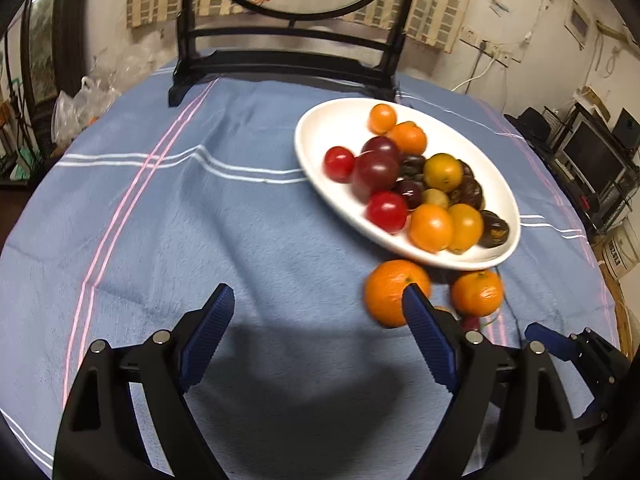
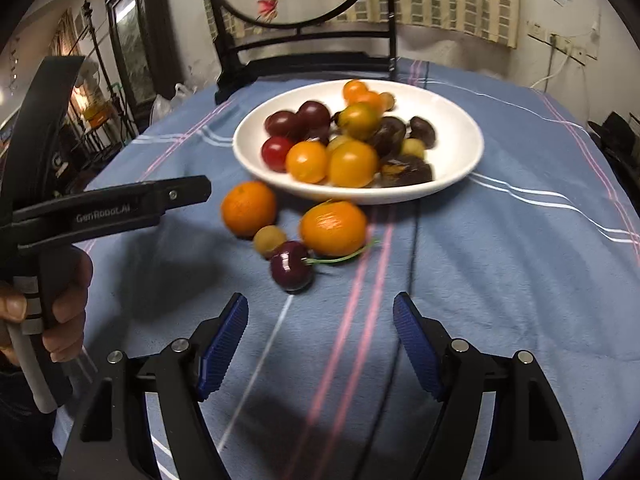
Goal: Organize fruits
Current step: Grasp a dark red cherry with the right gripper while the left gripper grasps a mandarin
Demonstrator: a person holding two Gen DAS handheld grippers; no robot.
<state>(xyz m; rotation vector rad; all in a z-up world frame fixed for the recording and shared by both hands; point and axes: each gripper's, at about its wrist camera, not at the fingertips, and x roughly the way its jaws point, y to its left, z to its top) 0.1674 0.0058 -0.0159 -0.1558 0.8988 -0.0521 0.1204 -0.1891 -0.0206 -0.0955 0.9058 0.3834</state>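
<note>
Both grippers, left (image 1: 318, 300) and right (image 2: 320, 308), gape empty; plate (image 2: 452, 120) mostly filled; two oranges (image 2: 249, 208), cherry (image 2: 290, 266), small fruit (image 2: 269, 239) remain outside.

A round table draped in a blue cloth with white and pink stripes (image 2: 500, 280) carries a white oval plate (image 2: 452, 120) of fruit. Beside its near rim lie two oranges (image 2: 248, 208) (image 2: 333, 227), a small tan fruit (image 2: 269, 240) and a dark cherry (image 2: 290, 270). A black wooden stand (image 2: 304, 66) sits behind.

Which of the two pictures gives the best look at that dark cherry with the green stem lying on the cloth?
The right wrist view: the cherry lies in the open, stem and all, just ahead of the open right tool. In the left wrist view the left tool's finger hides nearly all of it; only a red sliver shows.
</note>
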